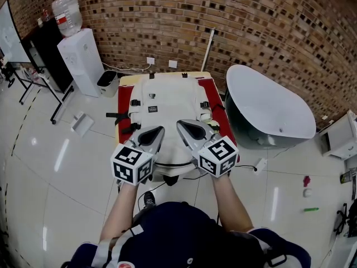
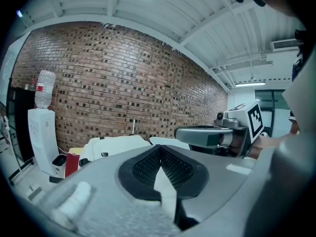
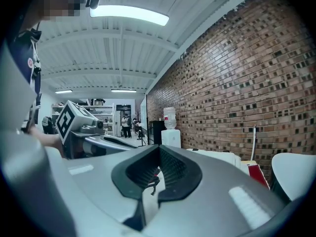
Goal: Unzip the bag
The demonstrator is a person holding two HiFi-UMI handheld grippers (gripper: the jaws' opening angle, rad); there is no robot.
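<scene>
A white backpack point(image 1: 167, 108) lies flat on a red-covered table point(image 1: 124, 96), its top towards the brick wall. Both grippers hover side by side over the bag's near end, tips pointing away from me. My left gripper point(image 1: 158, 130) is shut, with its pads together and nothing between them. My right gripper point(image 1: 182, 124) is shut too and holds nothing that I can make out. In the left gripper view the shut jaws point(image 2: 159, 148) point at the wall, with the bag point(image 2: 116, 144) low behind them and the right gripper point(image 2: 212, 135) alongside. The right gripper view shows its shut jaws point(image 3: 159, 148), the left gripper point(image 3: 86, 132) and the bag point(image 3: 217, 157).
A white water dispenser point(image 1: 81, 54) stands at the wall to the left, with a small bin point(image 1: 107, 82) beside it. A large white tub point(image 1: 268, 108) sits right of the table. A thin pole point(image 1: 207, 49) leans on the wall. A cable point(image 1: 248, 166) runs over the glossy tiled floor.
</scene>
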